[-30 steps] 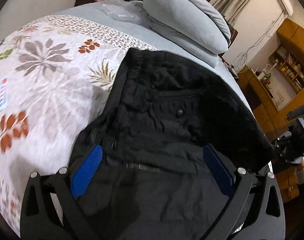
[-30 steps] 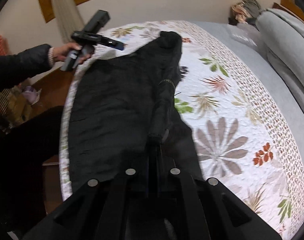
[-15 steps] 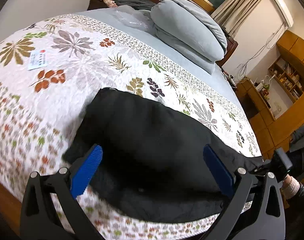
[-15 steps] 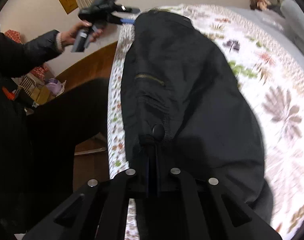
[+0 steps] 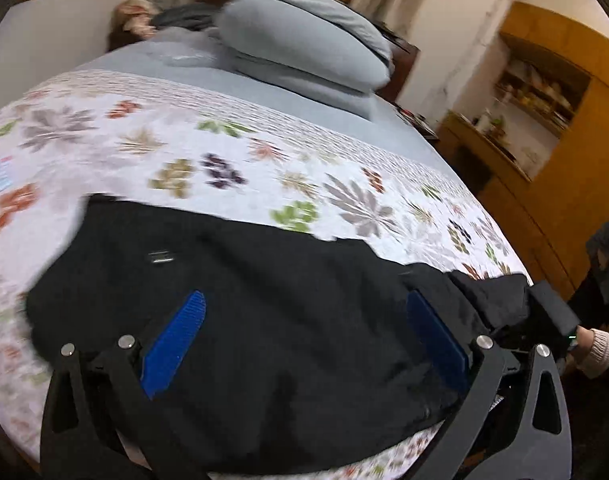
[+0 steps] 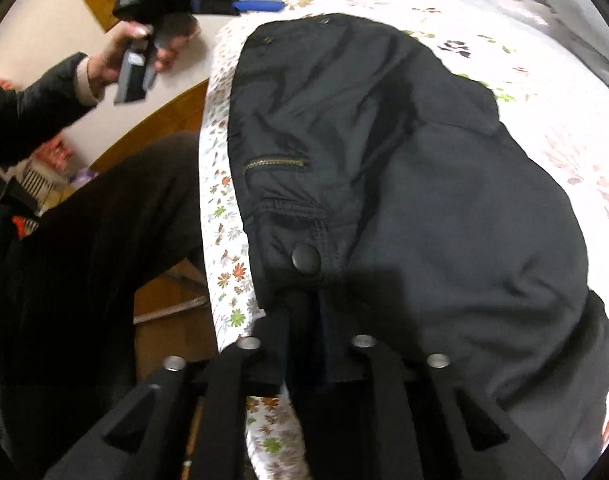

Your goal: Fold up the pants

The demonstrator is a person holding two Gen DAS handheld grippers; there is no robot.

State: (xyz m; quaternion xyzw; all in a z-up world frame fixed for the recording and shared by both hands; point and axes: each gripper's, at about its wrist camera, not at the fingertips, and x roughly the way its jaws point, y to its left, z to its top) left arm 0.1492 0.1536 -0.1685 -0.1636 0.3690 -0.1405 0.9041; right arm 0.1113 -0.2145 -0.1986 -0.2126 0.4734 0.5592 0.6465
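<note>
Pants (image 6: 404, 184) are lying in a dark bundle on the quilt (image 5: 232, 148), right along its near edge, with the button (image 6: 305, 258) and the zipper (image 6: 274, 163) both on the side closest to that edge. Our right gripper (image 6: 304, 312) has its fingers pressed together on the fabric just below the button, so it's pinching the waistband end. Our left gripper (image 5: 304, 336) is spread wide with nothing between its blue pads (image 5: 172, 340), hovering over the pants at the other end; in the right view it's clearly up in the air, past the far end of the pants. What we'd worry about: the pants sit so close to the quilt's edge that one tug toward us from the pinched end could drag the whole stack off the side. Since only one end is held, pulling could also just slide the top layer and skew the fold rather than tidy it. Fabric looks thick and puffy, so it may spring open once we let go. And if the left one comes down spread that wide, it may bunch the cloth up rather than grab a clean edge.
</note>
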